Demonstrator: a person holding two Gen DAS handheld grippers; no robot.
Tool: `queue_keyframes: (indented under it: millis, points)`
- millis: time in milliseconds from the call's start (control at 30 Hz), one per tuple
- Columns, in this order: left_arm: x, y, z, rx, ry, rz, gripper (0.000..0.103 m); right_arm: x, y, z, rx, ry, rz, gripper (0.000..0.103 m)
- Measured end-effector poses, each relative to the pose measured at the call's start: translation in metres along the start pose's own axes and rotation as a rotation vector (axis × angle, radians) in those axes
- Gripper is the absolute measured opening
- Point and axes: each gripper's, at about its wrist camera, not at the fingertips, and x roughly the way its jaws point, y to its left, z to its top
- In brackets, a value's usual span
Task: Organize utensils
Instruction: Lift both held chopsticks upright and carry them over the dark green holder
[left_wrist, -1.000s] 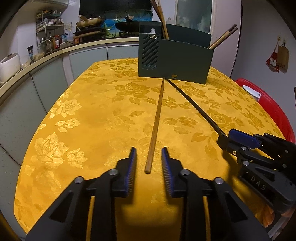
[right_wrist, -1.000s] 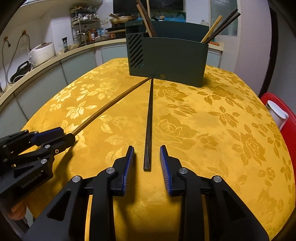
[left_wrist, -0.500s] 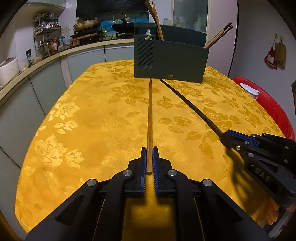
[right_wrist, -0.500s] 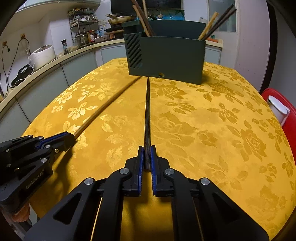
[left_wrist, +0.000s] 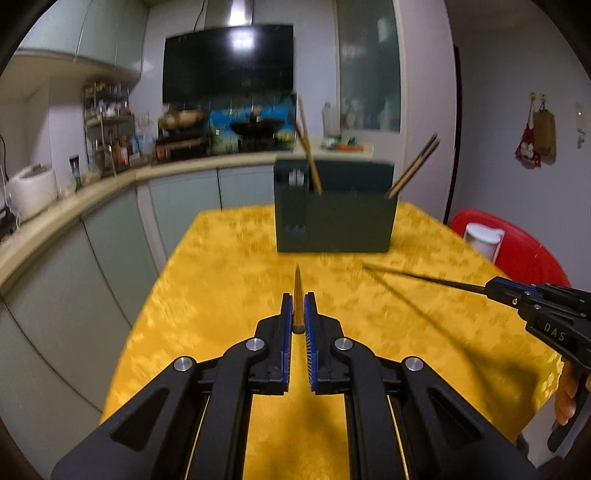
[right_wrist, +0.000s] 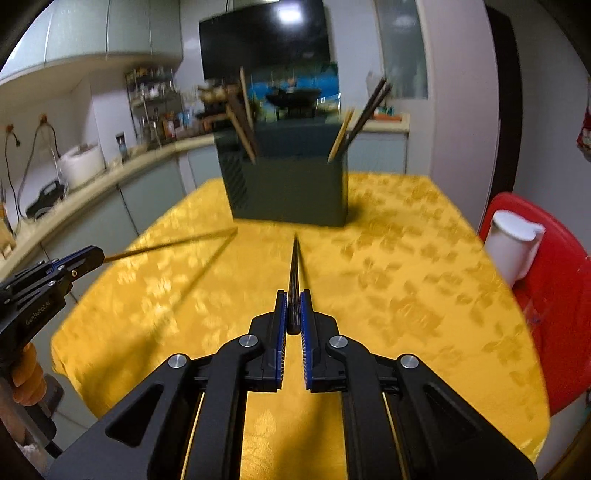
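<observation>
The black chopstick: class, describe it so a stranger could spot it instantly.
Start at the yellow tablecloth before the green holder. The right gripper clamps the black chopstick; unlike the brown chopstick in the left gripper, it is near-black.

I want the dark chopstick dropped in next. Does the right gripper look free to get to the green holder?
Probably yes. The right gripper, shut on the dark chopstick, faces the green holder across bare yellow cloth. The left gripper is off to the side.
</observation>
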Motion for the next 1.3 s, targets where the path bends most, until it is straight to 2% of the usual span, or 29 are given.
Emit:
queue_keyframes:
  millis: [300, 467, 900, 1300]
  points:
    - [-0.021, 0.0, 0.054, 0.014, -0.082, -0.022, 0.006, -0.039, -0.006, 0.041, -0.014, -0.13, 0.025, 0.008]
    - [-0.032, 0.002, 0.075, 0.003, -0.117, -0.049, 0.006, -0.05, -0.011, 0.059, 0.0, -0.165, 0.051, 0.008]
    - [-0.03, -0.003, 0.102, 0.019, -0.116, -0.049, 0.006, -0.059, -0.018, 0.094, 0.022, -0.171, 0.084, 0.008]
    - [-0.02, -0.005, 0.112, 0.037, -0.089, -0.043, 0.006, -0.037, -0.026, 0.108, 0.046, -0.106, 0.08, 0.008]
